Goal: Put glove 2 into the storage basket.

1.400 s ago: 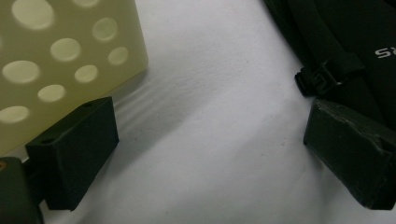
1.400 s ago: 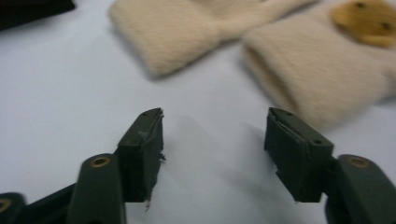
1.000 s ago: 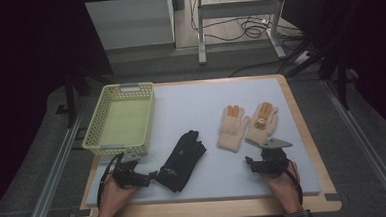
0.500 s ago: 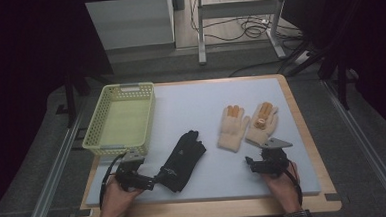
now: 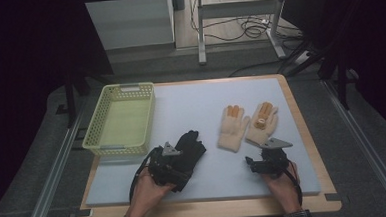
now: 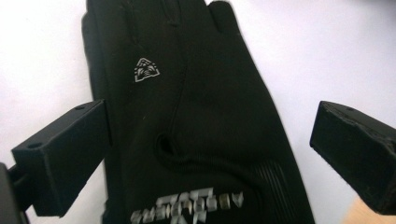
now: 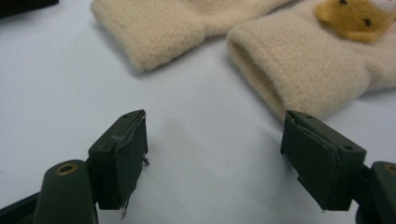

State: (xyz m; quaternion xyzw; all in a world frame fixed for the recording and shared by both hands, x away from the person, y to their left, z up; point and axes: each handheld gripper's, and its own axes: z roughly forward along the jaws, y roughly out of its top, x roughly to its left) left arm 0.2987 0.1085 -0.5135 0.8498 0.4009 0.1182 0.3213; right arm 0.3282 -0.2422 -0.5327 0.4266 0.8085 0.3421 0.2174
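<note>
Black fabric glove (image 6: 196, 121) is lying near-left on the counter (image 5: 206, 108) under the wide-open, empty left claw (image 6: 210, 154), which should be lowering squarely before pinching, while the right claw (image 7: 215, 158) is hovering open, empty.

- Grey floor (image 5: 43, 161) surrounds the wooden-edged table (image 5: 302, 133).
- A white cabinet (image 5: 131, 21) stands at eleven o'clock.
- Metal frame legs (image 5: 202, 33) and tangled cables (image 5: 247, 28) sit at twelve.

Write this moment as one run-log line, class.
left tongs: open, over black glove | right tongs: open, empty, near cream gloves | basket: empty
</note>
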